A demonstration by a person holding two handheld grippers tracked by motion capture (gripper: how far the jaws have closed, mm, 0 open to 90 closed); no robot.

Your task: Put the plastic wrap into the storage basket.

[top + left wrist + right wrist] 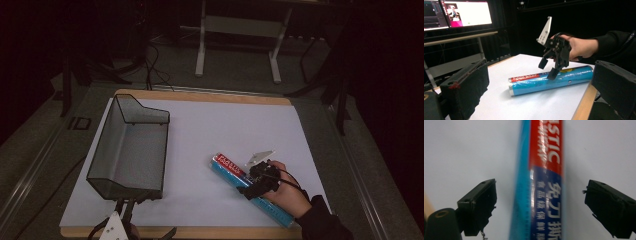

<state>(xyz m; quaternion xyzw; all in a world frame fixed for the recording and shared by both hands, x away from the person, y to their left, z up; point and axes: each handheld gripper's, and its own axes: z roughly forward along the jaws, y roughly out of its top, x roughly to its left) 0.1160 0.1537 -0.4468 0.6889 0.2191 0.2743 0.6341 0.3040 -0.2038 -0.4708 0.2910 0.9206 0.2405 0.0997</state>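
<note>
A blue food-wrap roll [252,190] with a red label lies slantwise on the white sheet at the right. My right gripper [250,181], held in a hand, hovers just over its middle. In the right gripper view the roll [544,182] runs between the two jaws of my right gripper [541,187], which stand open on either side and apart from it. My left gripper [126,210] sits at the table's front edge, below the basket. In the left gripper view my left gripper [540,66] is wide open and holds nothing, and it looks across at the roll [534,82] and the right gripper [549,68].
A black wire-mesh basket [107,182] stands on the left part of the white sheet [220,125], which covers a wooden table. Beyond the table are a metal stand [200,50] and cables on the floor. Monitors [466,12] glow in the left gripper view.
</note>
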